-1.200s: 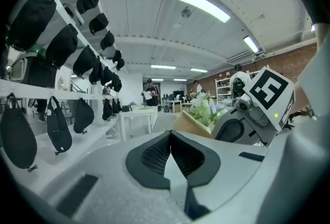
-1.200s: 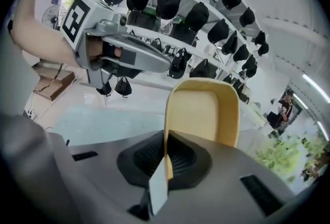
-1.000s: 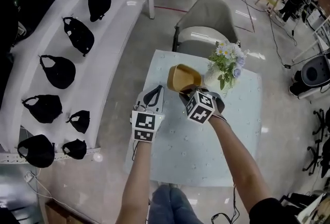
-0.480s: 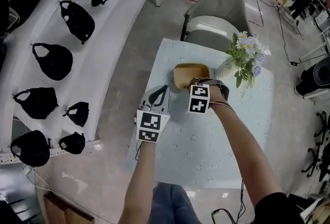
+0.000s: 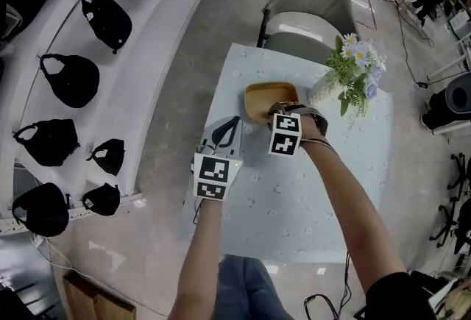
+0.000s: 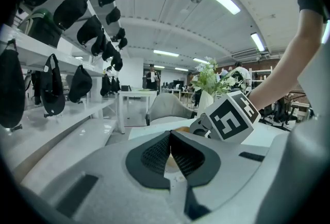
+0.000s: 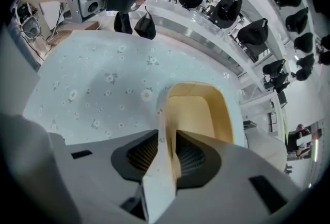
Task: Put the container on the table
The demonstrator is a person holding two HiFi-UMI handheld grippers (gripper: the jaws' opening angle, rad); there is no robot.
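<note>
So my right hand-held gripper point(image 7: 167, 153) had its jaws clamped on the near rim of the tan, rounded-rectangle plastic container point(image 5: 266, 96). The container sat low at the far side of the pale blue flower-print table point(image 5: 294, 201), just beside the white vase of flowers point(image 5: 352, 68). Honestly couldn't tell if it was resting flat. My left hand-held gripper point(image 6: 170, 148) was pinched together on nothing, off by the table's left edge.
</note>
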